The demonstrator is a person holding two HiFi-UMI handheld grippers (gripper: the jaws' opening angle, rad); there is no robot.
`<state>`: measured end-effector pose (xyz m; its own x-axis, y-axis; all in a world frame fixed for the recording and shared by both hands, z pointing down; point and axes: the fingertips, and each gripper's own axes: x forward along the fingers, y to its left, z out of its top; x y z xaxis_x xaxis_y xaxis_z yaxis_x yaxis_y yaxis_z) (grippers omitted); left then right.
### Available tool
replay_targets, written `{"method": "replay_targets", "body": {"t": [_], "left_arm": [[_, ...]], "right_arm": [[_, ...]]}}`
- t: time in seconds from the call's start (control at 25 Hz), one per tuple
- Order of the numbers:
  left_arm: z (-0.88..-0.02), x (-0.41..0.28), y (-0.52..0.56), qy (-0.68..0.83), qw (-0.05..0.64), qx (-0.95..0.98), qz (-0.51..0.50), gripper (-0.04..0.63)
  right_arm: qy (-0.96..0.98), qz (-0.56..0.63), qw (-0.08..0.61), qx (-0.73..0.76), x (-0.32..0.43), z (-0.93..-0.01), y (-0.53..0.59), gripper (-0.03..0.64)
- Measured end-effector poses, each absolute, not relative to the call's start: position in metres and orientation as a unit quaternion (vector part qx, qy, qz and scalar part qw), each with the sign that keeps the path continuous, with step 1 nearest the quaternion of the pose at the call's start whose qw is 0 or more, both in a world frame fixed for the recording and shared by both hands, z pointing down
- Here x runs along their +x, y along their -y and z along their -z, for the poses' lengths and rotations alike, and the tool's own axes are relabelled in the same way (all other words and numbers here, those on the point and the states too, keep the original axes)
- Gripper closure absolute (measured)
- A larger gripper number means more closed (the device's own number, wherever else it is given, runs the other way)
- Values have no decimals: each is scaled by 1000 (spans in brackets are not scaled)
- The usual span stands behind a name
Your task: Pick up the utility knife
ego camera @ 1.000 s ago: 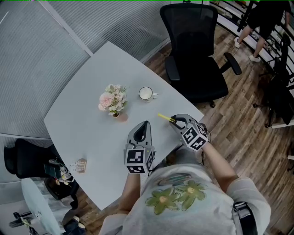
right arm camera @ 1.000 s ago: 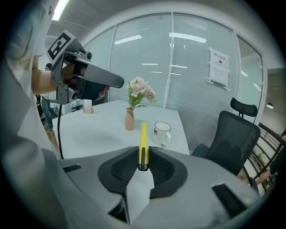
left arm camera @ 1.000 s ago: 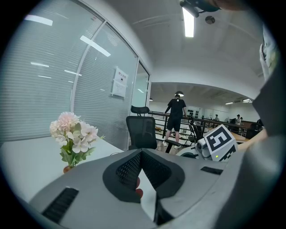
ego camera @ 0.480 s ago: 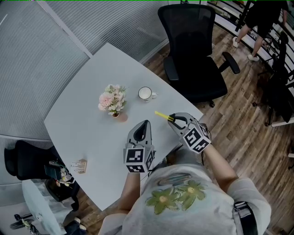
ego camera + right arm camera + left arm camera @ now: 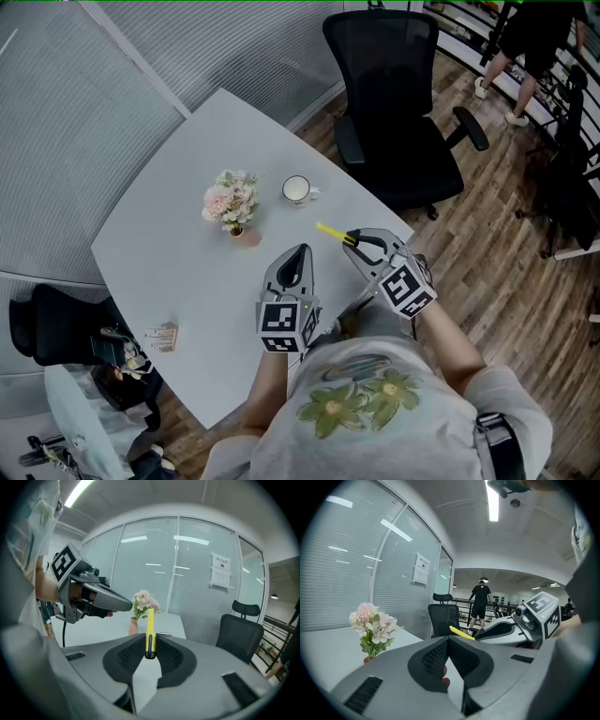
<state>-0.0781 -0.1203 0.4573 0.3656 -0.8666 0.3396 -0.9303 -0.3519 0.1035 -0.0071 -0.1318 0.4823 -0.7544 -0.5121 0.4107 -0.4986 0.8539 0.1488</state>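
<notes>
My right gripper [image 5: 356, 238] is shut on the yellow utility knife [image 5: 331, 232], holding it clear above the white table [image 5: 178, 187] near its right edge. In the right gripper view the knife [image 5: 150, 631] stands upright between the jaws, its black end clamped between the pads, its yellow body sticking out ahead. My left gripper [image 5: 296, 256] hovers beside it to the left, shut with nothing between its jaws. From the left gripper view I see the right gripper [image 5: 474, 635] and the yellow knife [image 5: 461, 632] to the right.
A small pot of pink flowers [image 5: 231, 203] and a white cup [image 5: 297, 190] stand on the table beyond the grippers. A black office chair [image 5: 394, 103] is at the table's far right. A small object [image 5: 161, 336] lies near the left edge. A person [image 5: 525, 37] stands far off.
My right gripper has risen with the knife, lifting it higher off the table. The left gripper has stayed in place.
</notes>
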Motion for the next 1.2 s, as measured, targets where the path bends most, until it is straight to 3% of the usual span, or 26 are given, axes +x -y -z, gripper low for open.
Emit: {"method": "replay_targets", "body": {"t": [1.2], "left_arm": [[-447, -60, 105, 522, 125, 838, -103, 594]], "right_arm": [[943, 50, 137, 298, -11, -410, 103, 548]]}}
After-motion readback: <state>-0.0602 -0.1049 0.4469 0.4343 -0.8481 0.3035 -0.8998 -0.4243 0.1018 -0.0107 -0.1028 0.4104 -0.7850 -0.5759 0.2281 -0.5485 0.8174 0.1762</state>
